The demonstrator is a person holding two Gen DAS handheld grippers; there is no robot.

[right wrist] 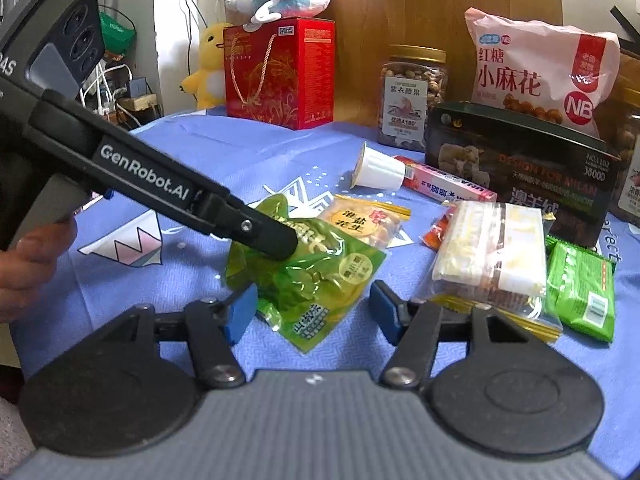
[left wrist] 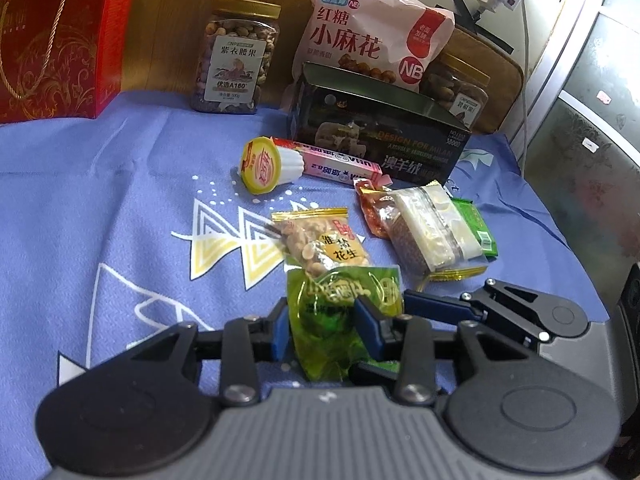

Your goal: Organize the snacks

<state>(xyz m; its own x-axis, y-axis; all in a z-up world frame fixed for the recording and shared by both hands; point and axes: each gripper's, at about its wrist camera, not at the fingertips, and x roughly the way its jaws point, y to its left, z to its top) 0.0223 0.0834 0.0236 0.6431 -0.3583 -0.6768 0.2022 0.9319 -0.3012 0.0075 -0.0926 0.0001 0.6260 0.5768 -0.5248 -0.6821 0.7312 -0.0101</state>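
A green snack packet [left wrist: 344, 312] lies on the blue cloth, and my left gripper [left wrist: 322, 330] is shut on its near part. In the right wrist view the same packet [right wrist: 320, 276] lies between the open jaws of my right gripper [right wrist: 312, 314], with the left gripper's fingers [right wrist: 264, 236] pressing on its far left part. A peanut packet [left wrist: 320, 240] lies just behind it. A clear pastry pack [left wrist: 428, 228], a green wafer pack [right wrist: 580, 292], a jelly cup [left wrist: 268, 164] and a pink candy stick [left wrist: 340, 160] lie further back.
A dark open box [left wrist: 384, 128] stands behind the small snacks. Behind it are a pink bag [left wrist: 372, 36] and nut jars [left wrist: 236, 56]. A red gift box [left wrist: 60, 40] stands at the back left. The table edge runs along the right.
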